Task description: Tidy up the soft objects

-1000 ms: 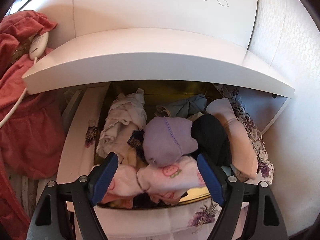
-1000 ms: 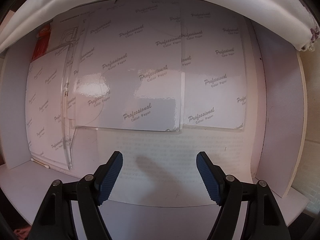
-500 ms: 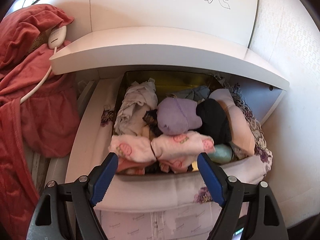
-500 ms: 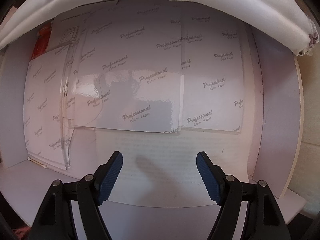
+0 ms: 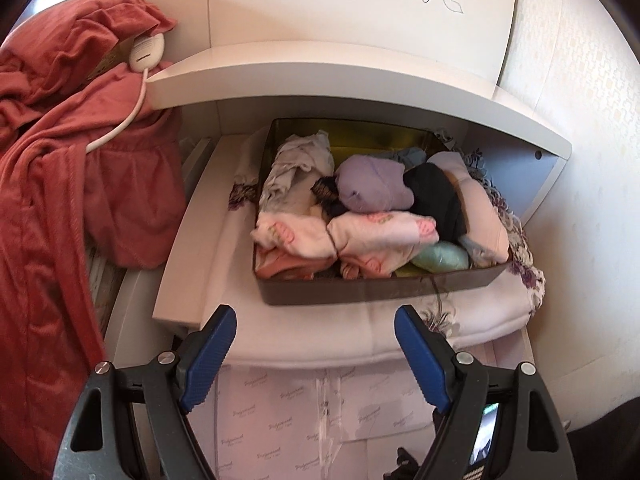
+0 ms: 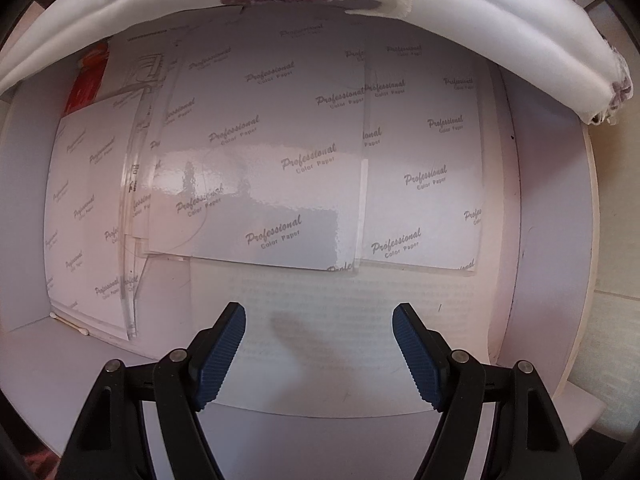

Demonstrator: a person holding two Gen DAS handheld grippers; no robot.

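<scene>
In the left wrist view the left gripper (image 5: 316,354) hangs with its blue pads wide apart and nothing between them, near the front edge of a white floral cloth (image 5: 320,332); on that cloth, under the white shelf (image 5: 320,76), sits a dark tray (image 5: 360,290) packed with rolled soft things: a lilac roll (image 5: 372,190) in the middle, a black roll (image 5: 434,196) to its right, a pink patterned pair (image 5: 344,234) along the near side, a mint roll (image 5: 440,258) at the near right corner, a pale crumpled garment (image 5: 296,168) at the far left; to the left of the shelf a red blanket (image 5: 60,152) lies heaped with a white corded controller (image 5: 146,50) on it; judging by how full and orderly the tray looks, the sorting seems largely done, the blanket perhaps left.

In the right wrist view the right gripper (image 6: 318,354) is likewise spread wide and empty, above sheets of printed colour paper (image 6: 280,160) in a lower compartment; the cloth's edge hangs at the top; no soft item lies within its reach here.
</scene>
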